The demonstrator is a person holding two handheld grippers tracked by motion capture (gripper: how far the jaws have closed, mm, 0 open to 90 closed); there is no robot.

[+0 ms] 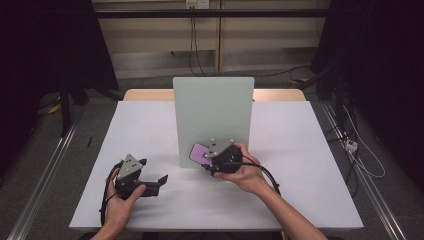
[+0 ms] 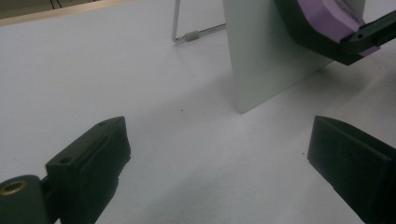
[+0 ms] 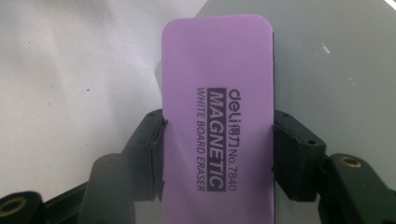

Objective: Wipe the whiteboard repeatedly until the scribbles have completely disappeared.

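Observation:
A pale grey-green whiteboard (image 1: pixel 213 115) stands upright at the middle of the table. My right gripper (image 1: pixel 206 159) is shut on a purple magnetic whiteboard eraser (image 1: pixel 200 154), holding it by its long sides at the board's lower front face. In the right gripper view the eraser (image 3: pixel 217 126) shows its printed label, clamped between both jaws, with the board (image 3: pixel 336 70) right behind it. My left gripper (image 1: pixel 155 176) rests open on the table to the left, nothing between its jaws. In the left gripper view the board's edge (image 2: pixel 266 60) and the eraser (image 2: pixel 327 18) appear at upper right.
The white table top (image 1: pixel 310 150) spreads wide on both sides of the board. A thin metal stand leg (image 2: pixel 187 36) props the board from behind. Beyond the table lie dark floor, cables and a metal frame rail (image 1: pixel 45 175) on the left.

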